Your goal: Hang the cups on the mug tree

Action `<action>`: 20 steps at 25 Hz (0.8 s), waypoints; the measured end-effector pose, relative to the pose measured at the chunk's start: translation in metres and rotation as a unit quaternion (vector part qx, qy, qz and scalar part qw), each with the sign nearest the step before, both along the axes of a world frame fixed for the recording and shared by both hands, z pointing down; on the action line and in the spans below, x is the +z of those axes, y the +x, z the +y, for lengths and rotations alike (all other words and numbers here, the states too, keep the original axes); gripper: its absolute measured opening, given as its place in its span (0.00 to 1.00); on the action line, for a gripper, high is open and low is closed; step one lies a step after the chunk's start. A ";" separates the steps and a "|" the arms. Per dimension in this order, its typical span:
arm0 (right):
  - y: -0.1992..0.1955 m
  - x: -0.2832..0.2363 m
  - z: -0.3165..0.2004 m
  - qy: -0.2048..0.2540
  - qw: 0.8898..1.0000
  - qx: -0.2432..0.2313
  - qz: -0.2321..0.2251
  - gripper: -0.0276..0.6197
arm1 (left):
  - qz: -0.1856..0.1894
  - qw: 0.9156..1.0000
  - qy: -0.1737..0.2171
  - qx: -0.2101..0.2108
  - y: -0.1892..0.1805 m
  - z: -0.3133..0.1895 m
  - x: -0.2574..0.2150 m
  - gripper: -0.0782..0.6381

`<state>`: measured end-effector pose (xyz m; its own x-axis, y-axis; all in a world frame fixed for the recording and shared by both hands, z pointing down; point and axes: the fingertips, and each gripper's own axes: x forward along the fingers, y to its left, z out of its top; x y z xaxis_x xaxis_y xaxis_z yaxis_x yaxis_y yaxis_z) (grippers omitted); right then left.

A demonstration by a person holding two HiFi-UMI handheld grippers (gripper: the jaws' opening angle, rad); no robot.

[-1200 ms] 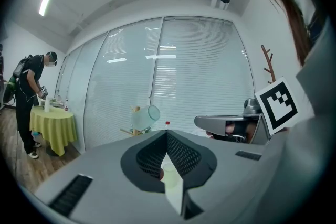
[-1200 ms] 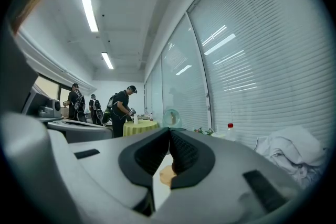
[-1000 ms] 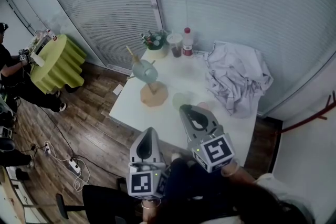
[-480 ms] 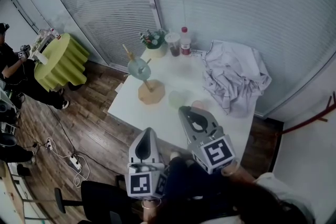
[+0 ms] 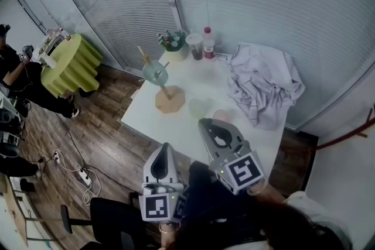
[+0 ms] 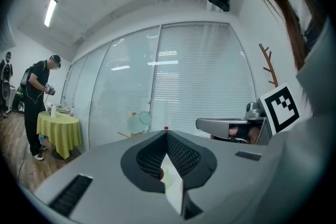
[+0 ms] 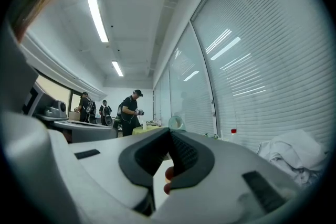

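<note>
mug tree: bluish cup hung | table: green cup, pink cup (unhung)

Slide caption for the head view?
Left gripper and right gripper shut near the white table; teal cup hung on the mug tree, green cup and pink cup beside it.

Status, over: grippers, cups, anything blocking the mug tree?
Both shut, empty: left gripper, right gripper. One blue cup on mug tree; green cup, pink cup on table. Crumpled cloth aside, nothing blocking.
</note>
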<state>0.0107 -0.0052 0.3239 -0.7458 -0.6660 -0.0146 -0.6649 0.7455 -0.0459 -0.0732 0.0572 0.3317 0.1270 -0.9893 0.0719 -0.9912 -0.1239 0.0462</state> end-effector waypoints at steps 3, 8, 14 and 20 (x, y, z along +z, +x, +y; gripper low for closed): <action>-0.002 -0.001 0.002 0.007 1.000 -0.002 -0.002 0.04 | -0.005 1.000 -0.006 0.001 -0.001 -0.001 0.003 0.11; -0.004 0.001 0.003 0.012 1.000 0.001 -0.004 0.04 | 0.004 1.000 0.006 -0.005 -0.005 -0.002 0.000 0.11; -0.002 0.008 -0.002 0.016 1.000 0.004 0.004 0.04 | 0.008 1.000 0.017 -0.009 -0.011 -0.010 0.003 0.11; 0.002 0.016 -0.013 0.007 1.000 0.013 0.010 0.04 | 0.009 1.000 0.018 -0.004 -0.008 -0.020 0.006 0.11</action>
<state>0.0128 -0.0180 0.3400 -0.7286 -0.6849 -0.0091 -0.6846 0.7286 -0.0212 -0.0812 0.0368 0.3374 0.1190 -0.9923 0.0340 -0.9914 -0.1169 0.0593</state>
